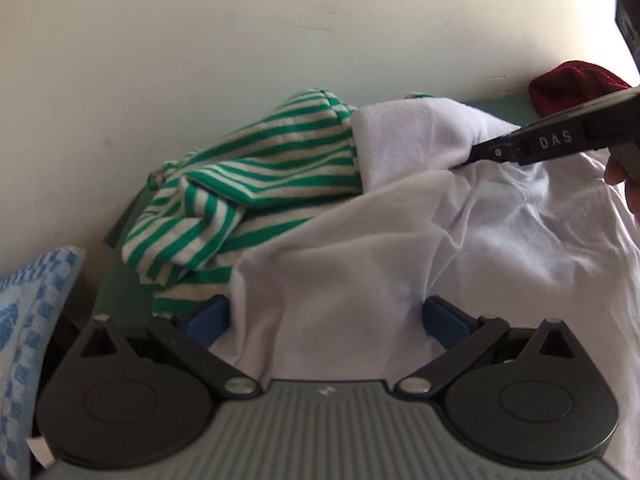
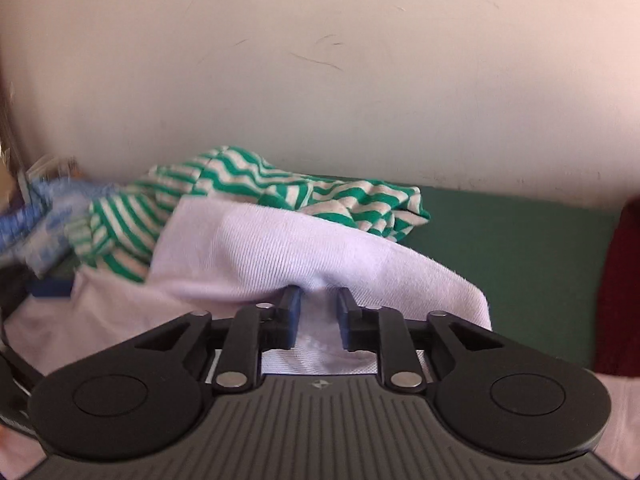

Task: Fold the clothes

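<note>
Pinching the white garment [image 2: 280, 248], right claw [image 2: 317, 316] seemingly tilts downward.

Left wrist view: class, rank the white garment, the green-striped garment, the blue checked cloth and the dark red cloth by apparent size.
1. white garment, though nearest the camera
2. green-striped garment
3. blue checked cloth, cut off by the frame
4. dark red cloth, partly hidden, farthest

Each gripper [image 2: 316, 316] has black linkage arms with silver rivets, blue finger pads [image 2: 291, 312] and a ribbed grey body. The right gripper [image 1: 472, 160] carries white "DAS" lettering
</note>
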A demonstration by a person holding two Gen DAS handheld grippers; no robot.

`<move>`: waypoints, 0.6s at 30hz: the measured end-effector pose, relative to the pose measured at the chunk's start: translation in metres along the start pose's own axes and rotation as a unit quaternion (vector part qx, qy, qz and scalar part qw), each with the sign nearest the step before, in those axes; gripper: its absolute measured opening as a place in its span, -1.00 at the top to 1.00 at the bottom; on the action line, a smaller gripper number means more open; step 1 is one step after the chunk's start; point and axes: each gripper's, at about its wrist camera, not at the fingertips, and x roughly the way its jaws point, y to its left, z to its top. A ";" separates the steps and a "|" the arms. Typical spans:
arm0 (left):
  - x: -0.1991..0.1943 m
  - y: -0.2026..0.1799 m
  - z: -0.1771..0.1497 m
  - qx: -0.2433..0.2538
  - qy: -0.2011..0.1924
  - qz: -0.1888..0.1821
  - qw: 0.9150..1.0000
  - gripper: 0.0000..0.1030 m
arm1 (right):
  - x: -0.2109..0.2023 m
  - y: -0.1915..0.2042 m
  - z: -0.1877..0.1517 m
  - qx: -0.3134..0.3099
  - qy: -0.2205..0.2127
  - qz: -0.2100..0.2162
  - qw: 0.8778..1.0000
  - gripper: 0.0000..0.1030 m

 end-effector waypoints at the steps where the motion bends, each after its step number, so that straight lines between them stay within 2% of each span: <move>1: 0.000 0.001 -0.001 -0.004 0.000 -0.001 1.000 -0.99 | -0.008 -0.003 0.002 0.009 -0.004 -0.009 1.000 0.21; 3: 0.000 0.003 -0.002 -0.014 -0.001 -0.003 1.000 -0.99 | -0.031 -0.006 0.003 0.030 -0.034 -0.010 0.999 0.16; 5: 0.001 0.004 -0.002 -0.025 0.001 -0.004 1.000 -0.99 | -0.050 -0.003 0.002 0.040 -0.055 0.024 0.997 0.12; 7: 0.001 0.004 -0.002 -0.028 0.000 -0.002 1.000 -0.99 | -0.053 0.009 0.001 0.027 -0.038 0.076 0.996 0.13; 10: 0.000 0.001 -0.002 -0.018 -0.005 0.006 1.000 -0.99 | -0.036 0.038 -0.004 -0.010 -0.011 0.095 0.995 -0.01; 11: -0.001 -0.001 -0.003 -0.013 -0.008 0.010 1.000 -0.99 | -0.025 0.045 -0.005 -0.026 -0.003 0.094 0.995 0.04; 12: -0.001 -0.001 -0.003 -0.011 -0.013 0.015 1.000 -0.99 | -0.014 0.053 -0.007 -0.041 0.006 0.093 0.995 0.17; 13: -0.002 0.000 -0.003 -0.013 -0.021 0.019 1.000 -0.99 | -0.006 0.058 -0.006 -0.050 0.009 0.085 0.995 0.58; 18: -0.006 0.007 -0.005 -0.030 -0.054 0.054 0.997 -0.99 | -0.010 0.053 0.016 0.007 -0.039 0.084 0.996 0.87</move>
